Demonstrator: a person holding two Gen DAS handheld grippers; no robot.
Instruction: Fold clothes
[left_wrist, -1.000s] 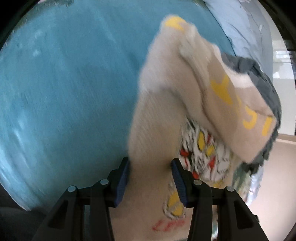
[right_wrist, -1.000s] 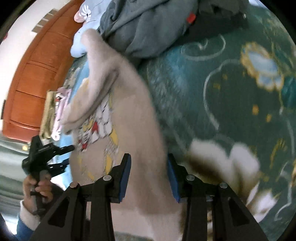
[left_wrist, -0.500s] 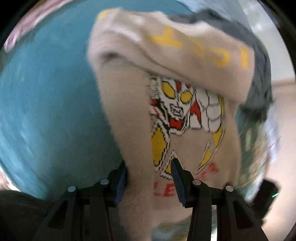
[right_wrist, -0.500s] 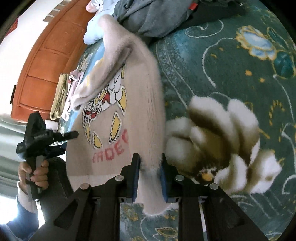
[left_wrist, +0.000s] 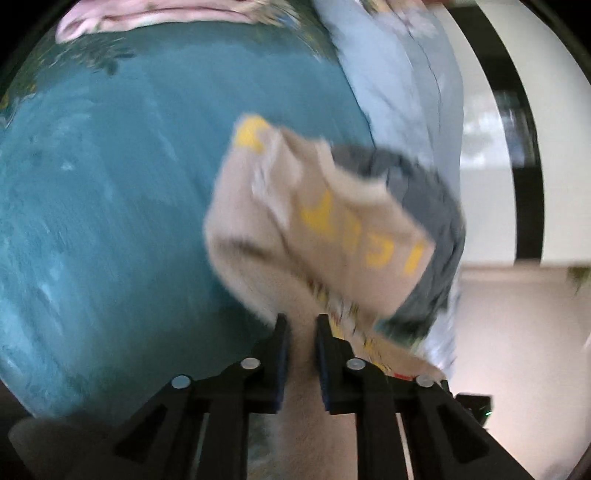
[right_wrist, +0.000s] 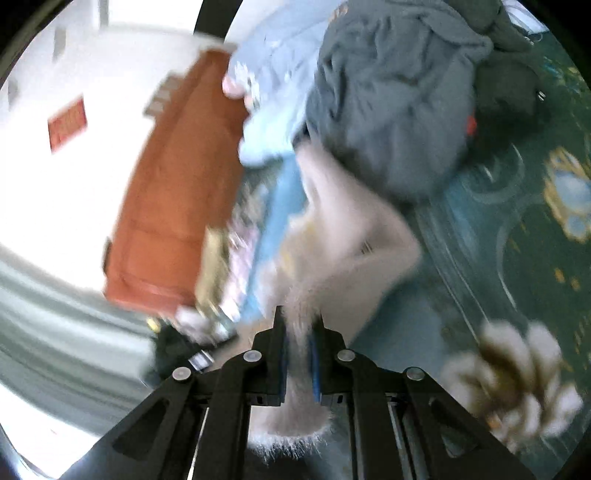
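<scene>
The left gripper (left_wrist: 301, 328) was clenched on a fold of the beige sweater (left_wrist: 314, 221), its two black fingers (left_wrist: 277, 354) pressed against the fuzzy fabric from either side. From the pinch the sweater ran up and away toward one o'clock in the left wrist view, its long axis tilted slightly right, and a sleeve with yellow letters (left_wrist: 354, 225) lay folded across the body, slanting from eleven o'clock down toward four o'clock. A strip of the printed front showed just under that sleeve, too blurred to read. The garment hung over the teal bedspread (left_wrist: 110, 203), with a grey garment (left_wrist: 432, 206) just behind it at two o'clock and pale blue cloth (left_wrist: 399, 81) further off at one o'clock. Pink cloth (left_wrist: 147, 14) lay at the far edge at eleven o'clock.

The right gripper (right_wrist: 298, 332) was likewise clamped on the sweater (right_wrist: 343, 236), a fringe of fluffy hem bunched between the blue pads (right_wrist: 314, 365). Here the sweater stretched from the pinch toward twelve o'clock, ending against the grey garment (right_wrist: 391, 103). A fluffy brown-and-white item (right_wrist: 517, 373) sat on the patterned dark green cover (right_wrist: 535, 240) at four o'clock, well apart from the sweater. An orange-brown wooden cabinet (right_wrist: 173, 206) stood at ten o'clock. Both views were smeared by motion
</scene>
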